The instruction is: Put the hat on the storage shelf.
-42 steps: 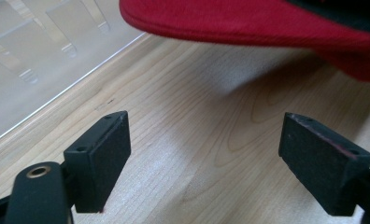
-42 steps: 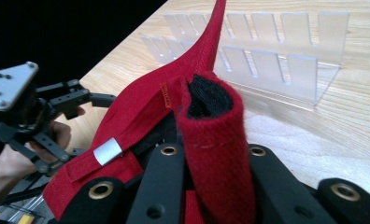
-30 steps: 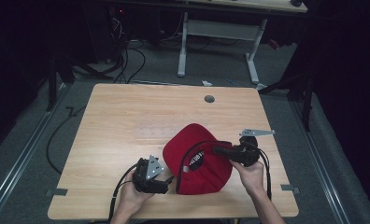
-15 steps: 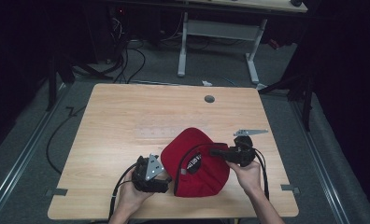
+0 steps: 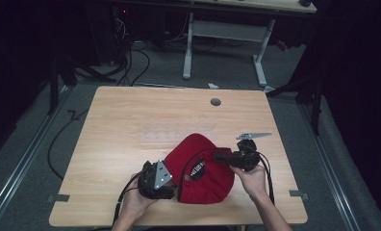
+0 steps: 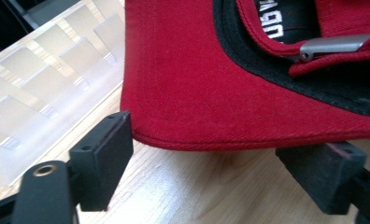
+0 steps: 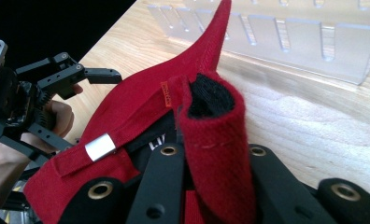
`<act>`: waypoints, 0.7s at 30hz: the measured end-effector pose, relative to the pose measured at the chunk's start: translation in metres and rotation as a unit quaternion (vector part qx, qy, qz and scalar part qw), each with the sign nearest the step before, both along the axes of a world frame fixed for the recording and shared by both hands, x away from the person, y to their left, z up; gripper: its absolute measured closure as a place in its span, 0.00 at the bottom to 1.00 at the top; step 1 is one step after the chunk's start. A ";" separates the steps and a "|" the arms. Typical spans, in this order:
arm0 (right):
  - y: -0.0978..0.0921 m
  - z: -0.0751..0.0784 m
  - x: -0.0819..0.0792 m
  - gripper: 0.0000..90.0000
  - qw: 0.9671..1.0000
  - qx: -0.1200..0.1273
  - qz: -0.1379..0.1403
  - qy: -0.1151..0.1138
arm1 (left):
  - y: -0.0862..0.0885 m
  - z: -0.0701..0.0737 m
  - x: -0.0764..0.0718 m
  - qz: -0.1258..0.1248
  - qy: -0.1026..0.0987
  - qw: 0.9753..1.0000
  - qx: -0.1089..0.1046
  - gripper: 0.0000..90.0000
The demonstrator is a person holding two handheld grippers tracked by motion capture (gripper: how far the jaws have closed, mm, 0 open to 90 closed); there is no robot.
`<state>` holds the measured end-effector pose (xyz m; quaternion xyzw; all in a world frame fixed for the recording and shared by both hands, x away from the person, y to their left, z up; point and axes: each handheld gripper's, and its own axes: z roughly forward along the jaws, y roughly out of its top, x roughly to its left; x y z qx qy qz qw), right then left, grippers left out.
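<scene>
- While my right gripper (image 7: pixel 206 154) is clamped on a folded pinch of the red cap (image 5: pixel 203 163), the hold is only a thin fold of fabric, so I judge a sharp pull could drag it out of the jaws.
- My left gripper (image 6: pixel 220 154) has its jaws apart, straddling the cap's near edge without touching it; if I close too low, I risk grabbing table (image 5: pixel 131 120) instead of cloth.
- The cap sits on the near half of the table, between my two hands; lifting one side alone could twist it and spill the shape I want.
- The strap's metal buckle (image 7: pixel 100 146) lies just beside my right jaws; it could snag on them.
- The clear rack (image 7: pixel 286 37) lies just beyond the cap; a wide swing could knock it.
- My cables trail off the near edge and might catch.
</scene>
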<state>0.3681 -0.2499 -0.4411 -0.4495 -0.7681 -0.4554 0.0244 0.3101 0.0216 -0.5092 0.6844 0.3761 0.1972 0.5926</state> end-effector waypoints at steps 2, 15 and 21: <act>0.001 0.000 -0.001 0.94 1.000 0.000 0.001 0.000 | 0.000 0.000 -0.001 0.002 -0.010 1.000 0.006 0.28; 0.009 -0.005 0.001 0.93 1.000 0.006 0.015 0.022 | 0.005 0.003 0.003 0.022 -0.021 0.999 0.013 0.47; 0.015 -0.005 0.001 0.93 0.999 0.010 0.026 0.020 | -0.004 0.000 -0.005 -0.008 -0.030 0.999 0.037 0.58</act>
